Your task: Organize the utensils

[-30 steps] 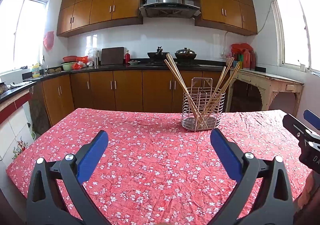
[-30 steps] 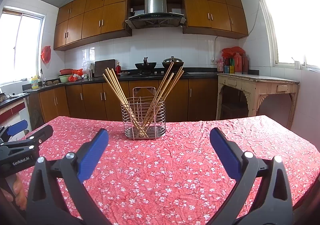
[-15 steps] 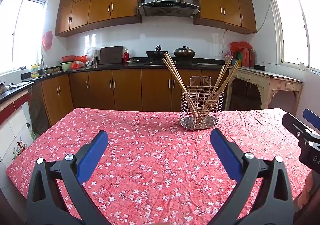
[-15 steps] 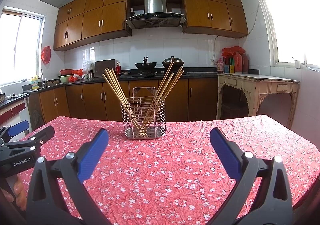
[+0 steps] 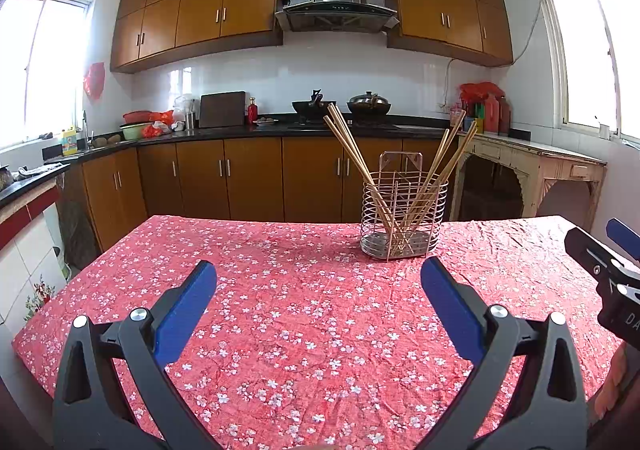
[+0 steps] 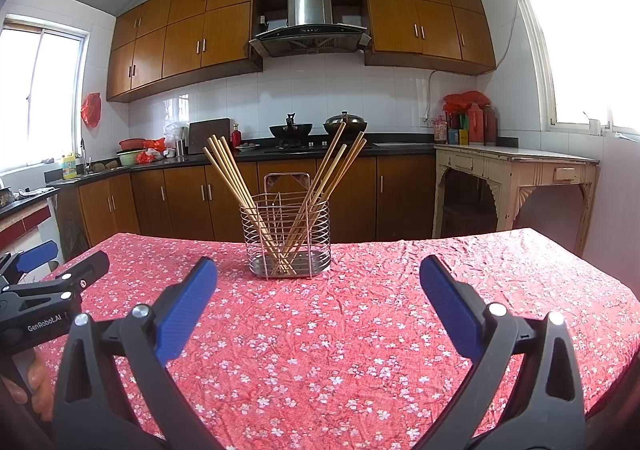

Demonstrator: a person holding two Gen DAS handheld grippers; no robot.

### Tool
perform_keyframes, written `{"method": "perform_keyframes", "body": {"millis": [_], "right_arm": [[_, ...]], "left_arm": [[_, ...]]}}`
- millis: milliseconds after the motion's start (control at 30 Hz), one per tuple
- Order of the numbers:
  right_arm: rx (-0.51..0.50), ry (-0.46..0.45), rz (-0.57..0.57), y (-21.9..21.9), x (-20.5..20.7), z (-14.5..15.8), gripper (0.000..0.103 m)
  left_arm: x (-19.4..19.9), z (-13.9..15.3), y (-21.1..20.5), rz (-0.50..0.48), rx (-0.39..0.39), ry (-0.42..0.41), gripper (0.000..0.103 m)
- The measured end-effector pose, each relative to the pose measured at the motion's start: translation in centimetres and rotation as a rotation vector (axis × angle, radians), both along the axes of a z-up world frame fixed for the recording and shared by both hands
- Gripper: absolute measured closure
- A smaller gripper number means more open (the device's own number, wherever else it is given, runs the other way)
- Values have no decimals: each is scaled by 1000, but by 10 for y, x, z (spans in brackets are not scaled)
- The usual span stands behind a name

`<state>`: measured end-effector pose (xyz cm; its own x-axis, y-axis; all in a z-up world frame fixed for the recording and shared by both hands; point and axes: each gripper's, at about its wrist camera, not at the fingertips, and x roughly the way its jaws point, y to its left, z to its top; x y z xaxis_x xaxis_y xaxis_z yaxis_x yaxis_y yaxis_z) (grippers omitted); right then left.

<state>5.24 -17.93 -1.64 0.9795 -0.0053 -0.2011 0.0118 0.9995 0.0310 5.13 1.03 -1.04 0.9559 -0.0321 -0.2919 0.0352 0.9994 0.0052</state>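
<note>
A wire utensil holder (image 5: 404, 216) stands upright on the far part of the red flowered tablecloth (image 5: 300, 310). Several wooden chopsticks (image 5: 352, 154) lean in it, fanned left and right. The holder also shows in the right wrist view (image 6: 286, 236) with its chopsticks (image 6: 236, 186). My left gripper (image 5: 318, 282) is open and empty, held low over the cloth, well short of the holder. My right gripper (image 6: 318, 282) is open and empty too, also short of the holder. Each gripper shows at the edge of the other's view: the right one (image 5: 608, 262), the left one (image 6: 44, 274).
The table's far edge runs just behind the holder. Behind it are brown kitchen cabinets (image 5: 248, 178), a dark counter with two woks (image 5: 340, 104) and a pale side table (image 5: 536, 174) at the right.
The left wrist view has drifted slightly, so the holder sits a touch higher and more to the left. Both grippers stay open and the holder has not moved.
</note>
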Motion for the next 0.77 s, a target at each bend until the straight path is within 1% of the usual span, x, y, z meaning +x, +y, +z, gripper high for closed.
{"method": "perform_keyframes", "body": {"millis": [767], "right_arm": [[3,1,-1,0,-1,-1,4]], "left_arm": [[2,1,-4,10,-9,7,2]]}}
